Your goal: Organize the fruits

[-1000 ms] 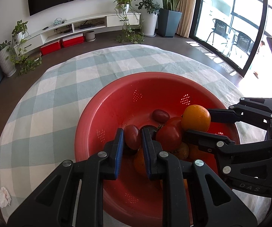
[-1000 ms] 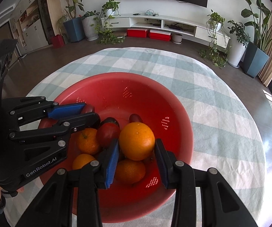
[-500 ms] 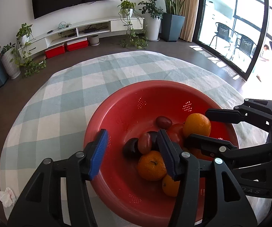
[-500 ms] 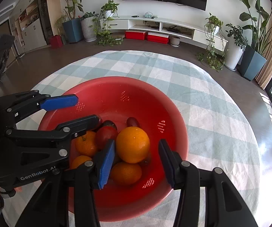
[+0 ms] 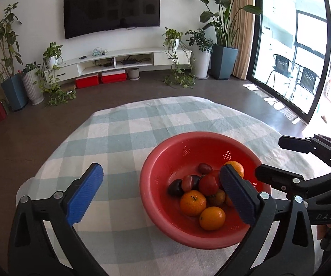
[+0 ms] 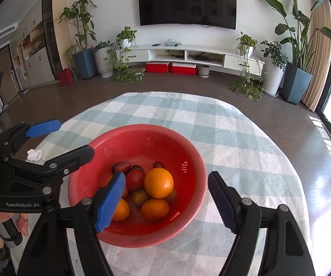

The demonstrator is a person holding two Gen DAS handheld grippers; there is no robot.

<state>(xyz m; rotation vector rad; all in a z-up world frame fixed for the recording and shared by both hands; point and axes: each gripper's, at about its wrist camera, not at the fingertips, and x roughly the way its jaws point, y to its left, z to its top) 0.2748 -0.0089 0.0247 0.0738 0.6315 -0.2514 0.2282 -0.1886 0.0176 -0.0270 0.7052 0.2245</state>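
Observation:
A red colander bowl (image 5: 161,161) (image 6: 188,147) sits on the checked tablecloth and holds several fruits: oranges (image 5: 193,202) (image 6: 159,182), a red tomato (image 5: 208,184) (image 6: 135,179) and dark plums (image 5: 175,187) (image 6: 122,166). My left gripper (image 5: 161,191) is open and empty, raised above the bowl's left rim. My right gripper (image 6: 167,197) is open and empty, raised above the bowl, with the big orange seen between its fingers. Each gripper shows in the other's view, the right one (image 5: 287,158) and the left one (image 6: 62,138).
The round table wears a blue-and-white checked cloth (image 5: 128,133) (image 6: 234,138). A crumpled white tissue (image 6: 34,154) lies near its left edge. Beyond are brown floor, a TV wall unit, potted plants and a glass door on the right.
My left gripper let go of a plum and opened; my right gripper let go of the big orange and opened. Both pulled up and back from the bowl.

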